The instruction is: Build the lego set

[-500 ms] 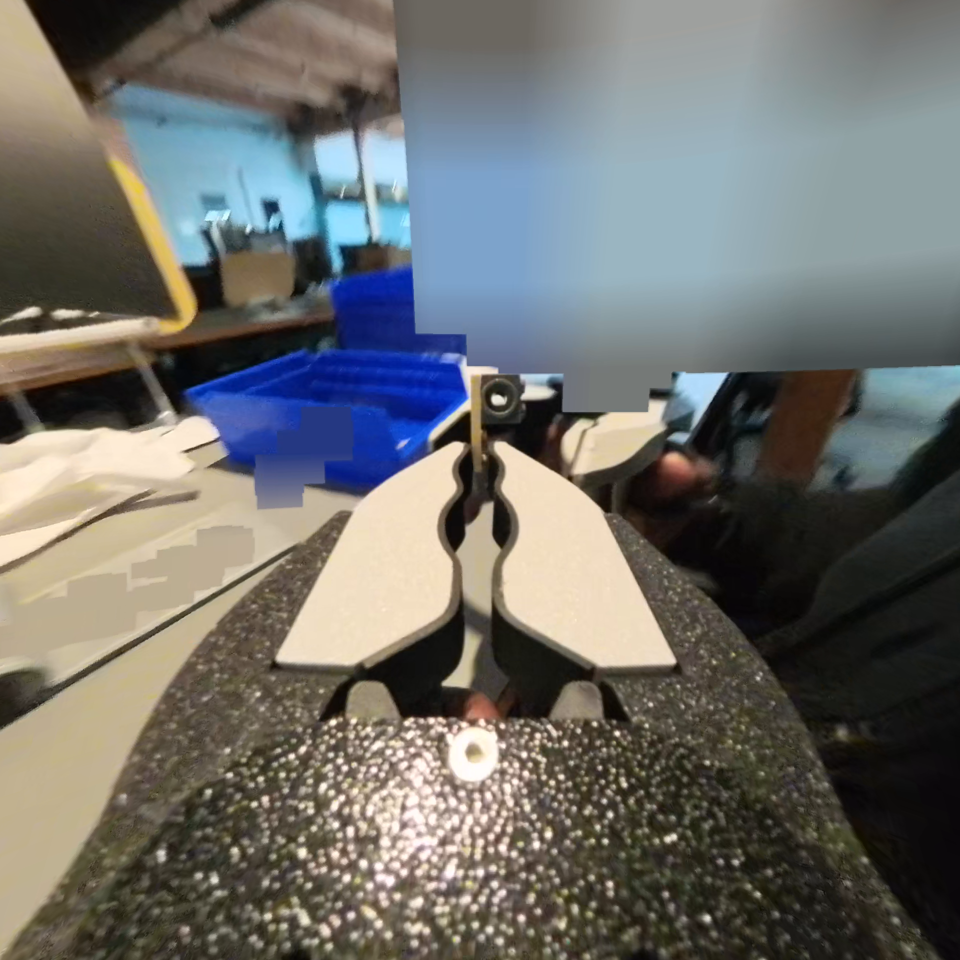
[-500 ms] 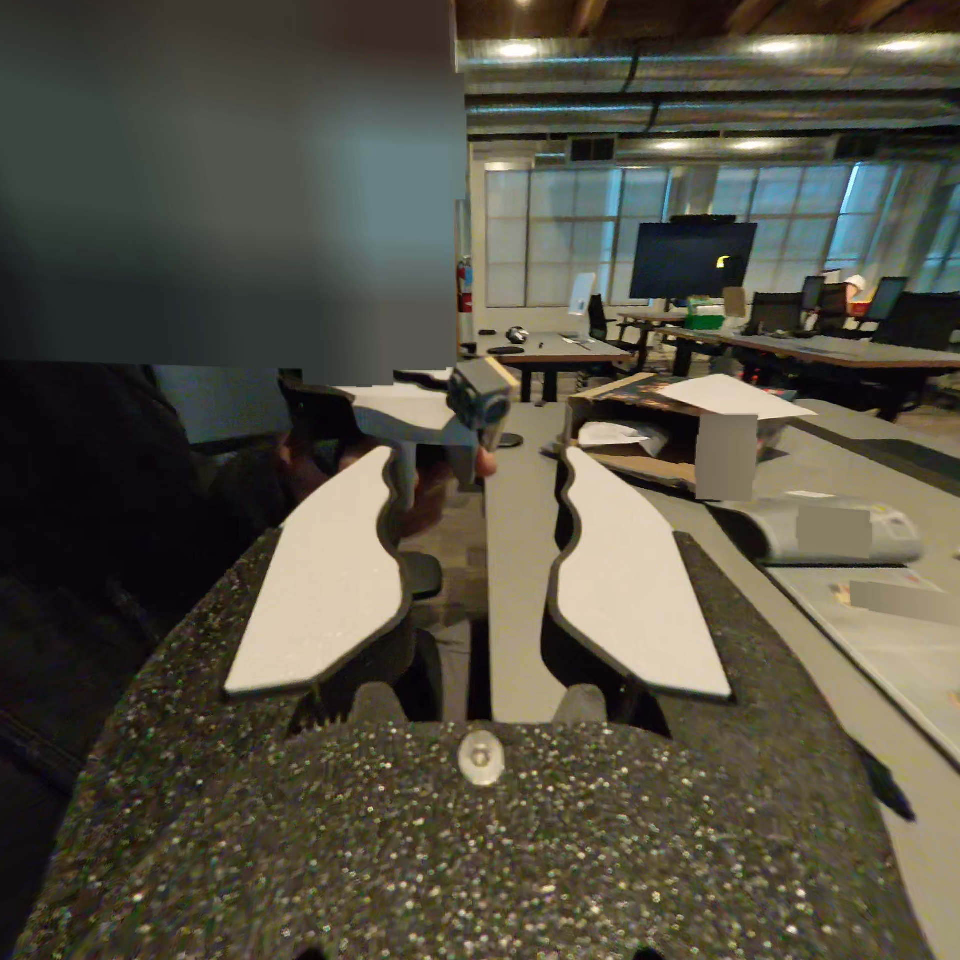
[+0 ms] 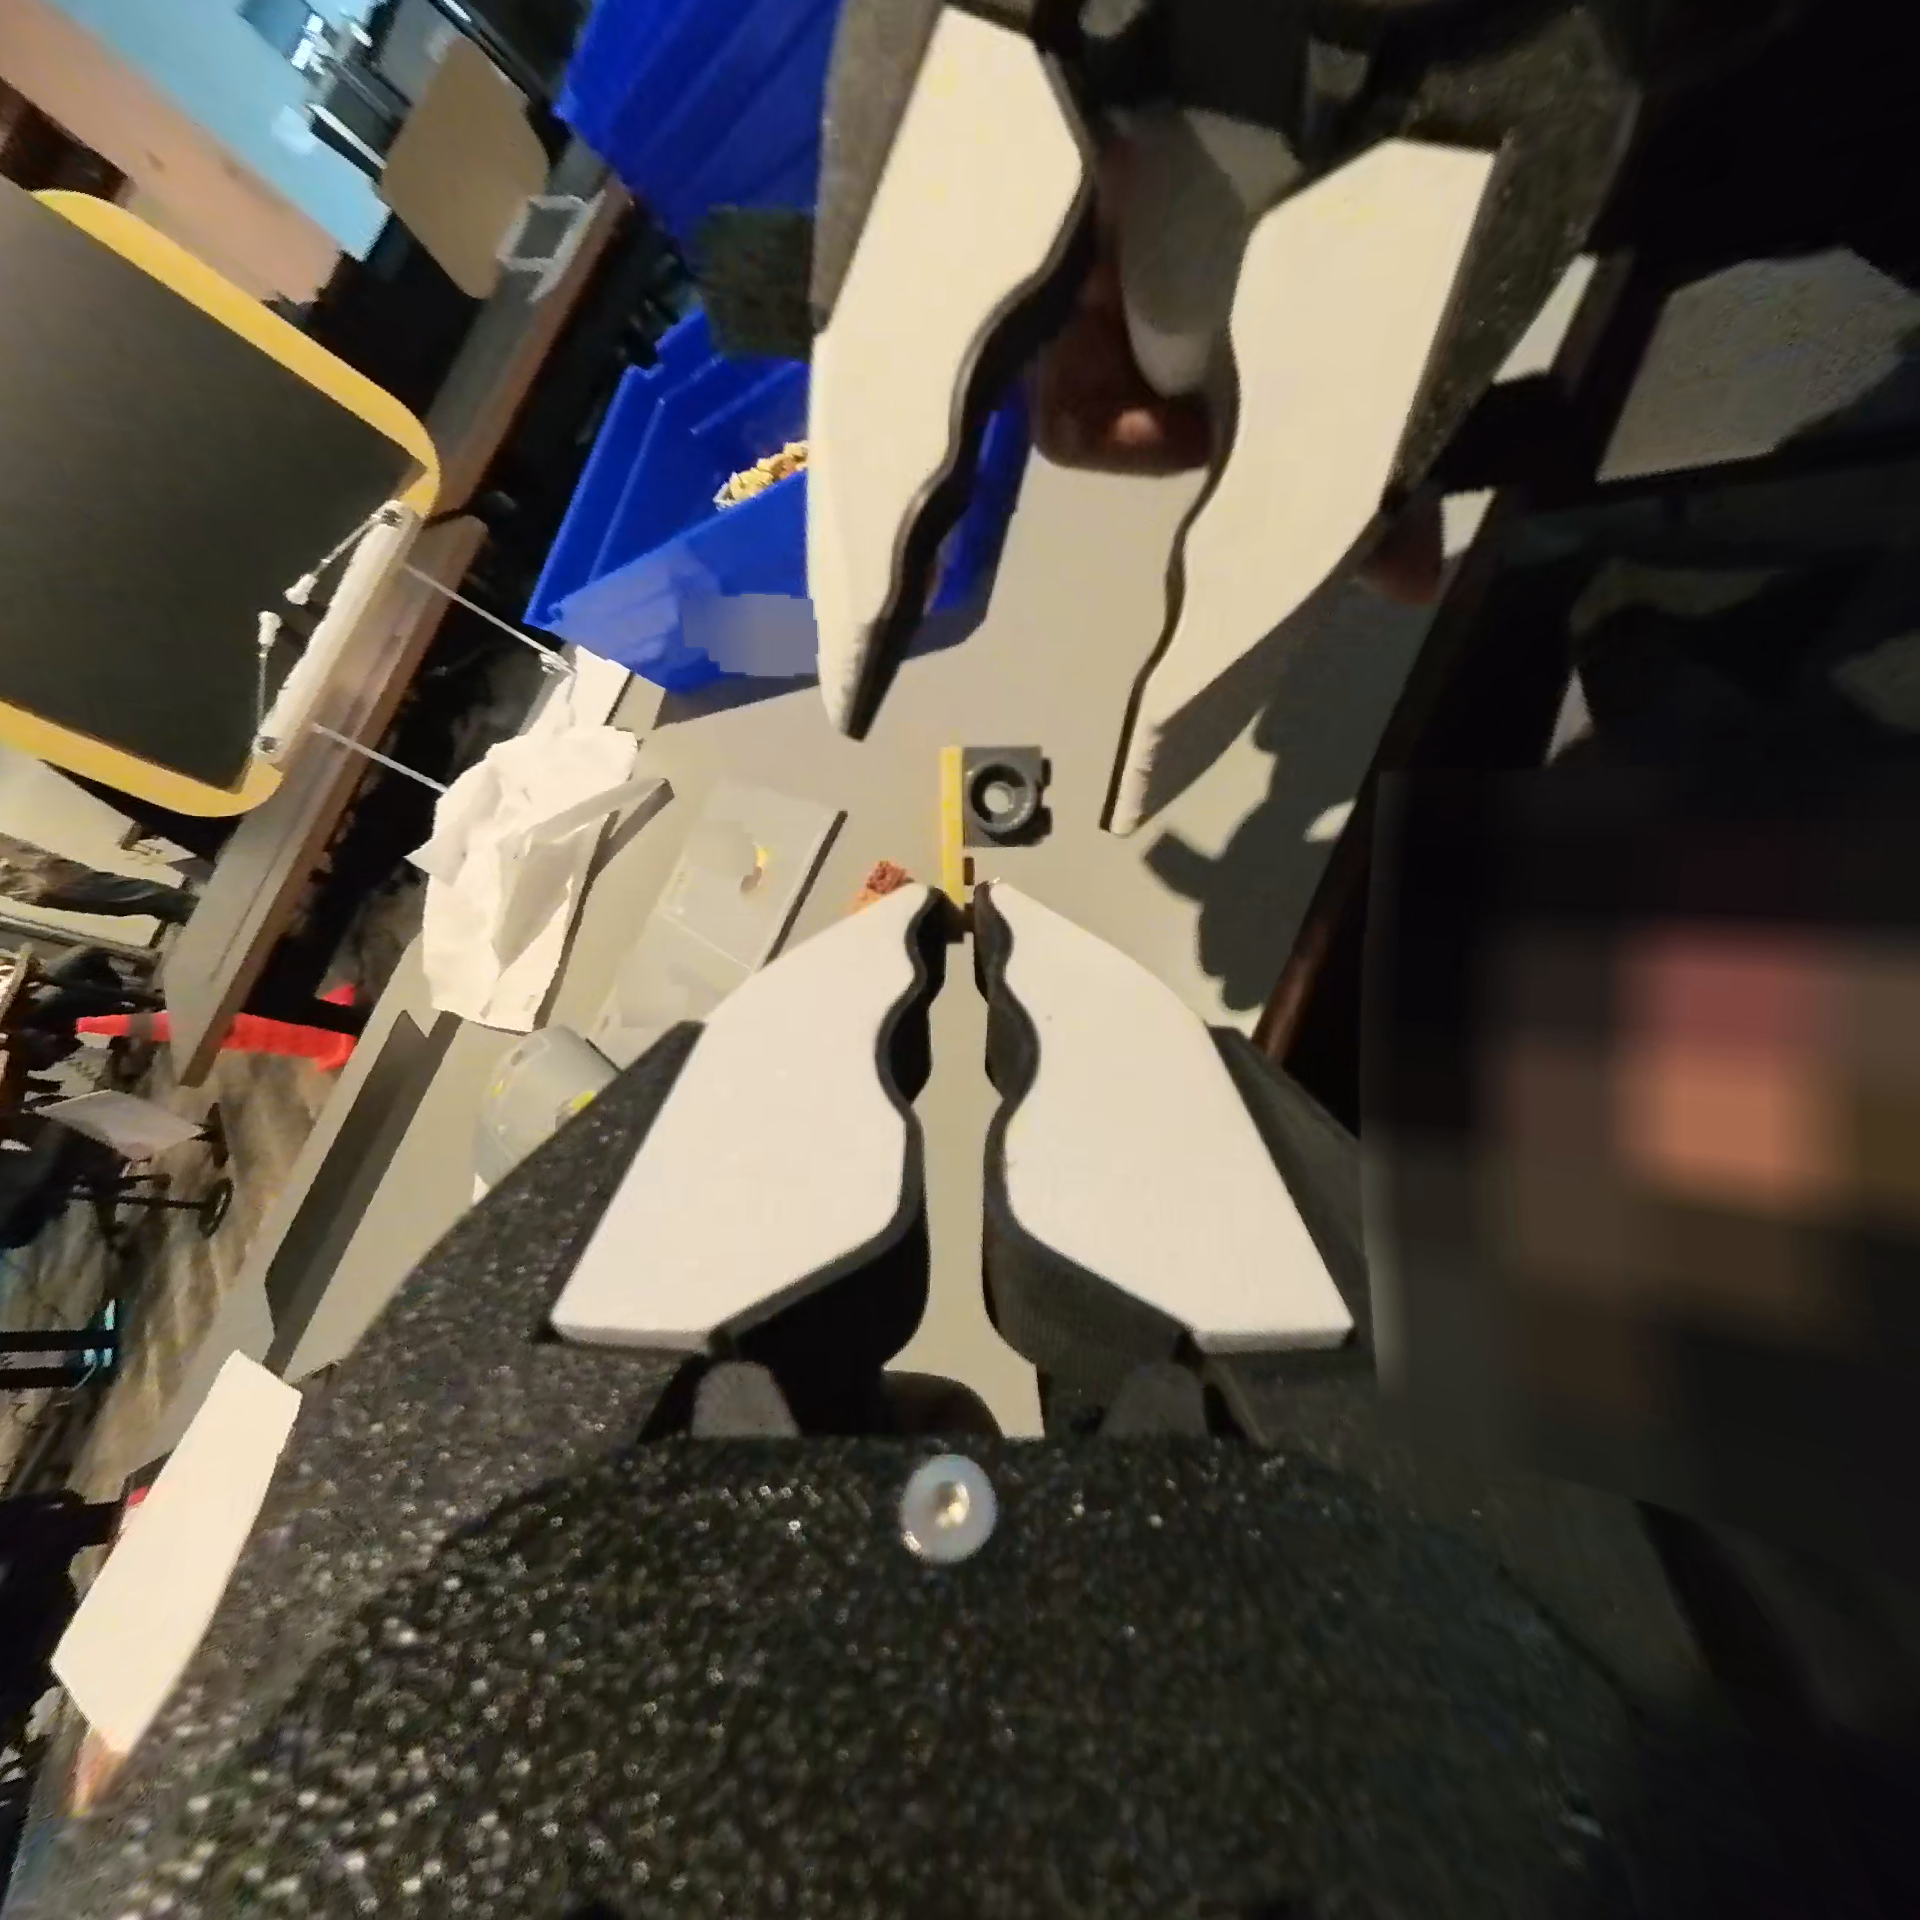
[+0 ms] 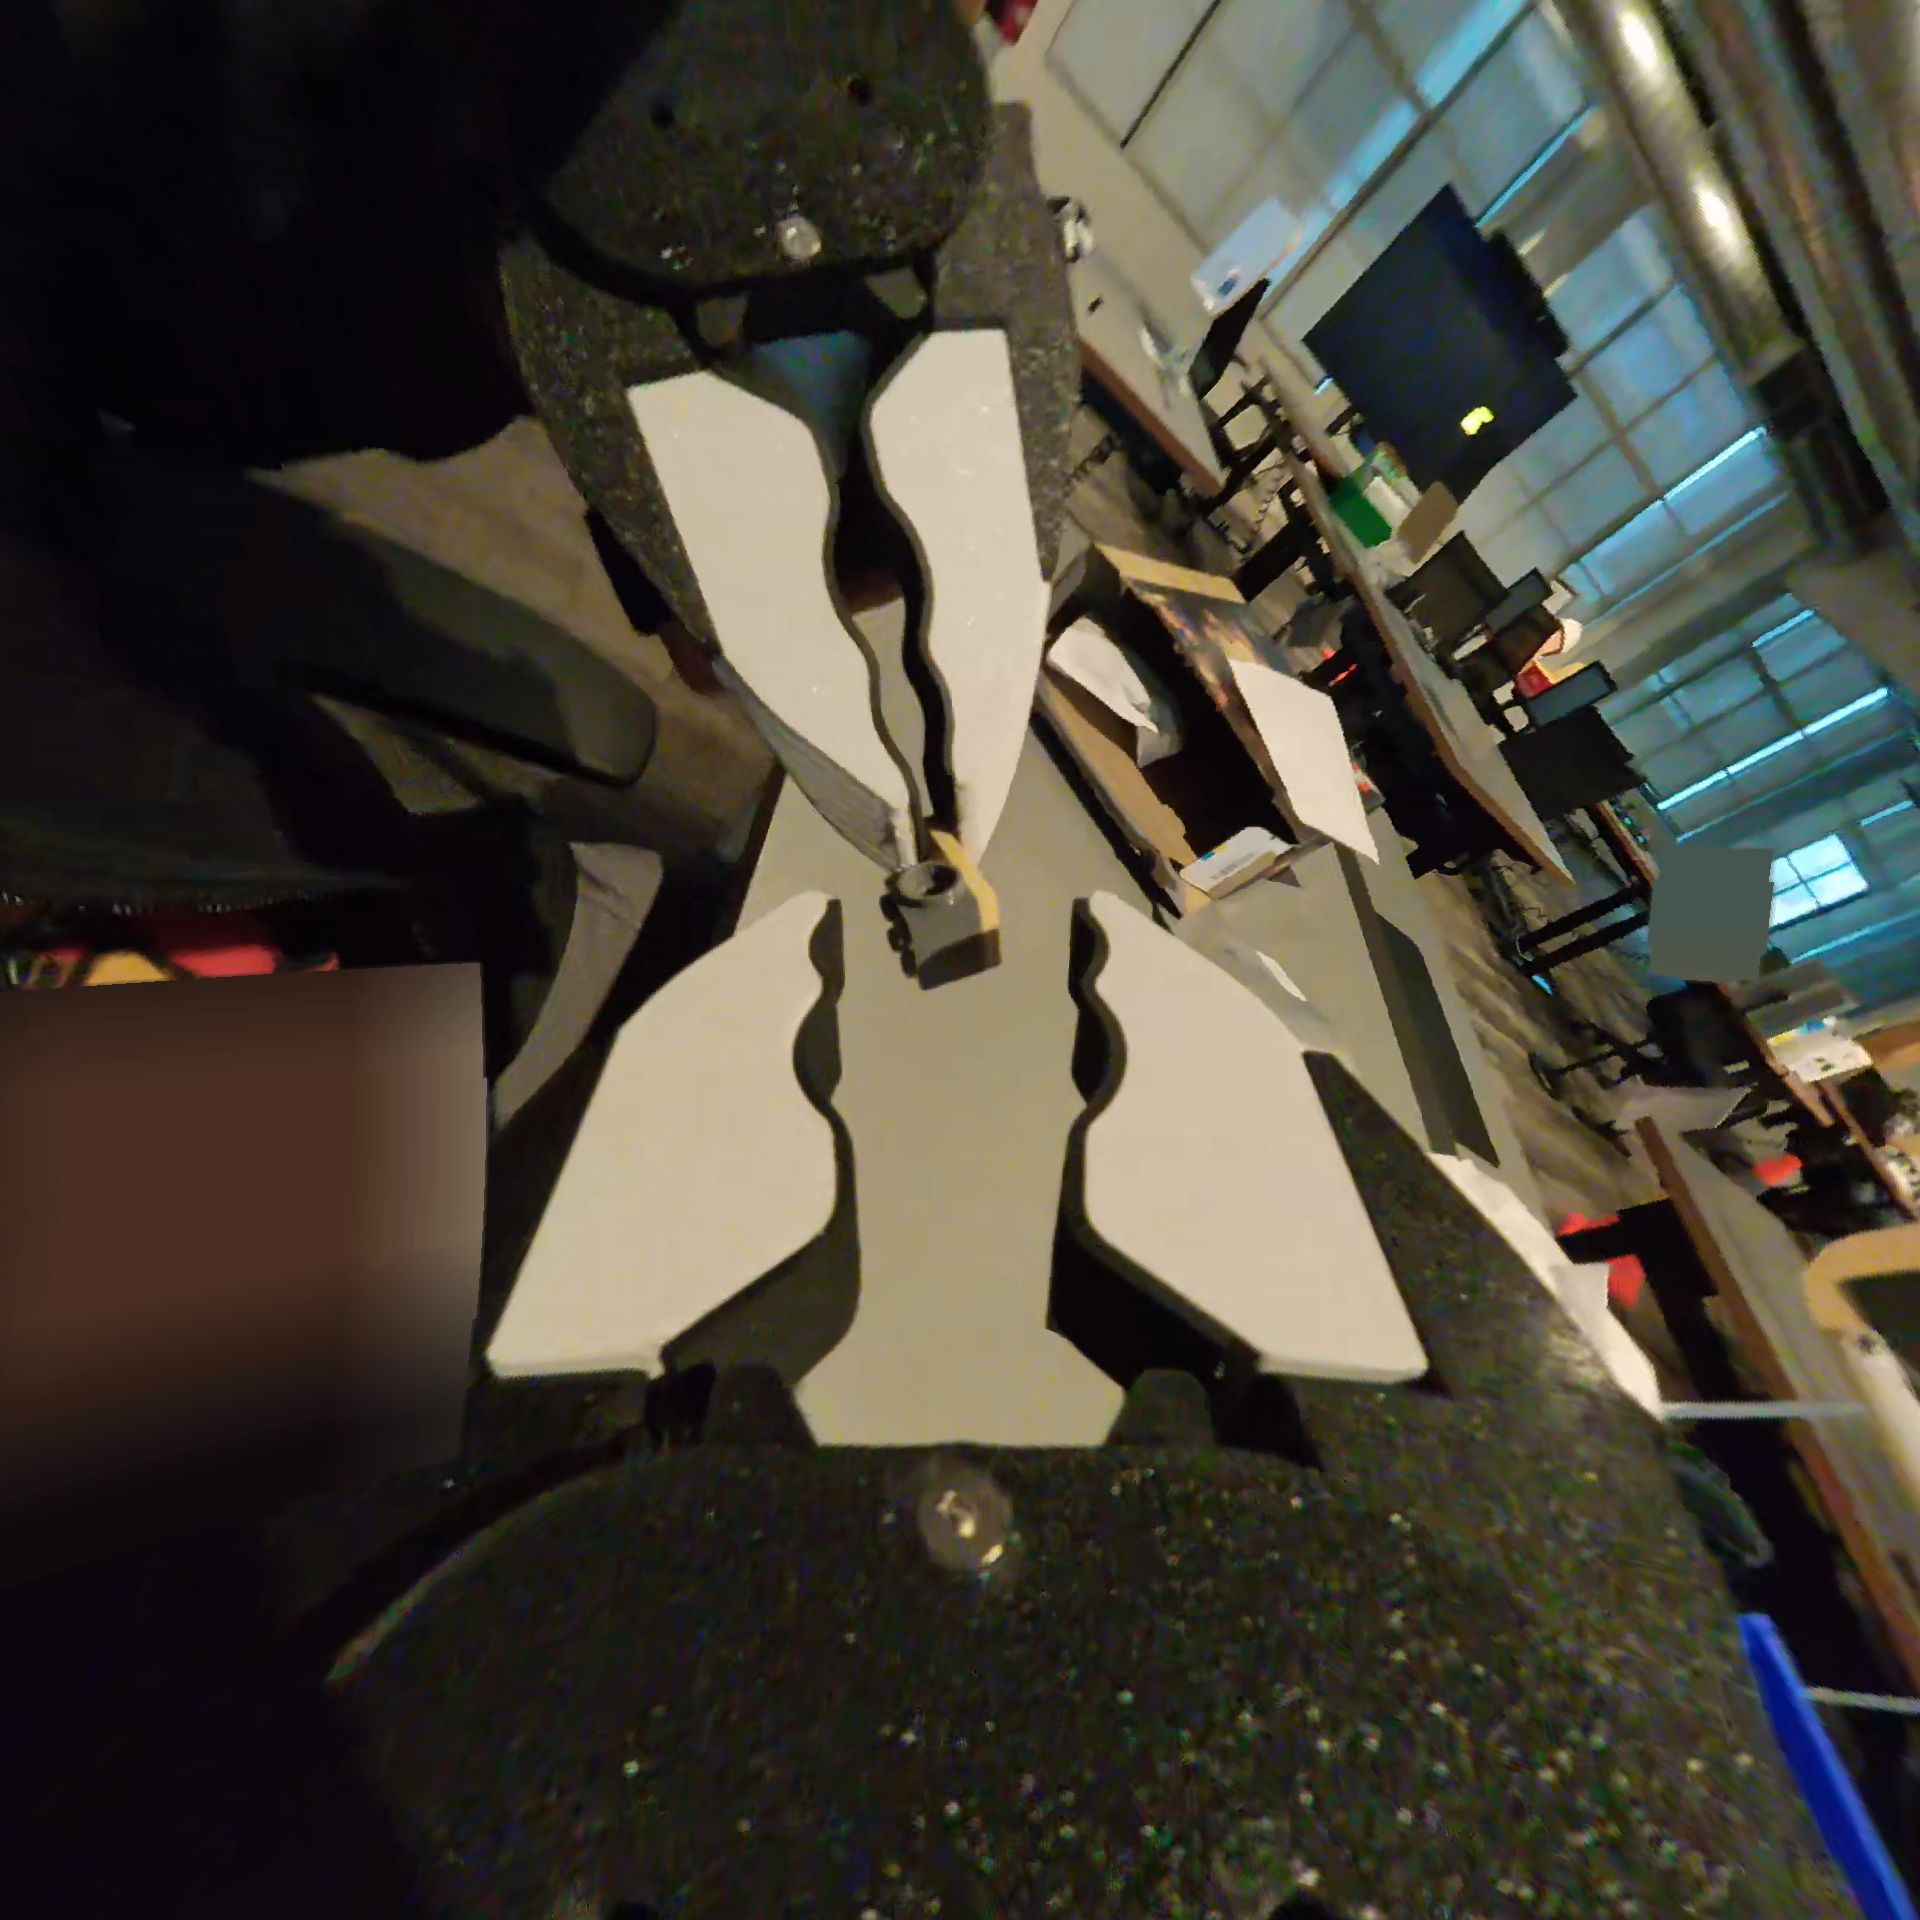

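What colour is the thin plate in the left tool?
Yellow plate, dark grey brick attached; clearest in the left wrist view.

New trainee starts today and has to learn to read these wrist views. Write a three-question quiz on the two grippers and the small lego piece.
1. True or false: the left gripper is shut on the lego piece.
2. The right gripper is: A) open, with the piece between its fingertips but not clamped; B) shut on the piece; C) out of view.
3. Fill in: the lego piece is a dark grey block fixed to a thin ___ plate.

Key
1. True: its fingertips pinch the thin plate's edge.
2. A: the fingertips stand wide apart on either side of the piece.
3. Yellow (it looks tan in the right wrist view).
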The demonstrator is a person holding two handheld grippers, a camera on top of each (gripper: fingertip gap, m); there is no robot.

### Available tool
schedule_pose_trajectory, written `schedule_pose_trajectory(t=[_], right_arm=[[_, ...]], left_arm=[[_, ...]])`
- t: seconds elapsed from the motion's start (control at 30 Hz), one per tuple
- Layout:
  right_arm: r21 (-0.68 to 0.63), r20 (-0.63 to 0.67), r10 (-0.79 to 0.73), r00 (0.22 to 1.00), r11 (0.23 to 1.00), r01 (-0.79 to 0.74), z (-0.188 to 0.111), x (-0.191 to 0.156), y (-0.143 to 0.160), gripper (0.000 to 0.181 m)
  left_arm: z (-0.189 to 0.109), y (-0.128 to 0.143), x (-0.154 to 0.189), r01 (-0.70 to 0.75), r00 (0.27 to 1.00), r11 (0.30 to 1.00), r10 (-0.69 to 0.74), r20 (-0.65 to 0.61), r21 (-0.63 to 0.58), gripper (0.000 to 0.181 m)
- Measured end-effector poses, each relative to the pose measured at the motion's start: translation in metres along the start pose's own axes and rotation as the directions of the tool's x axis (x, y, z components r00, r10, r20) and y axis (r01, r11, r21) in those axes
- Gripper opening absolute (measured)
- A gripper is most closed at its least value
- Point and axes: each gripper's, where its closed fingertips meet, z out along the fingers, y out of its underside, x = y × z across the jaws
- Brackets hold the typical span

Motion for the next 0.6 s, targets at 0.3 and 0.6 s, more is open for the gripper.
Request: schedule_pose_trajectory(t=[0.3, 0.6], right_arm=[[-0.125, 0.077, -0.140, 0.987, 0.981, 0.149, 0.014, -0.004, 0.005, 0.030], [-0.090, 0.121, -0.108, 0.987, 0.989, 0.120, 0.019, -0.009, 0.000, 0.016]], left_arm=[[0.000, 0.012, 0.000, -0.047, 0.998, 0.993, 0.042, -0.049, -0.105, 0.005], [0.000, 0.011, 0.002, -0.029, 0.998, 0.996, 0.024, -0.055, -0.090, 0.005]])
